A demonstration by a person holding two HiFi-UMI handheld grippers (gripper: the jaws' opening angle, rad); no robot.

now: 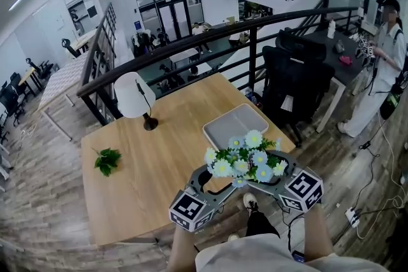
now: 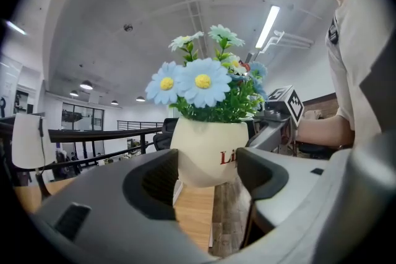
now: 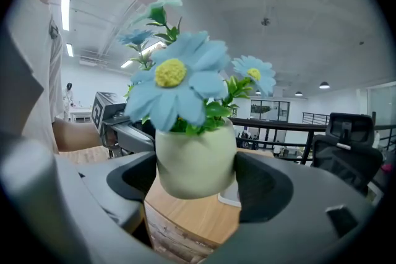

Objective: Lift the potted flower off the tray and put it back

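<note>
Potted flower (image 1: 245, 159) held above the table (image 1: 153, 162) edge, left gripper (image 2: 207, 173) and right gripper (image 3: 195, 179) fingers pinching its pot from opposite sides, tray (image 1: 233, 127) on the table beyond

Grey left tool (image 1: 218, 179) and right tool (image 1: 272, 178) bear black-and-white marker cubes (image 1: 190, 210).

wooden table (image 1: 153, 169) by black railing (image 1: 210, 35); white lamp (image 1: 132, 95); wood floor (image 1: 38, 200)
</note>
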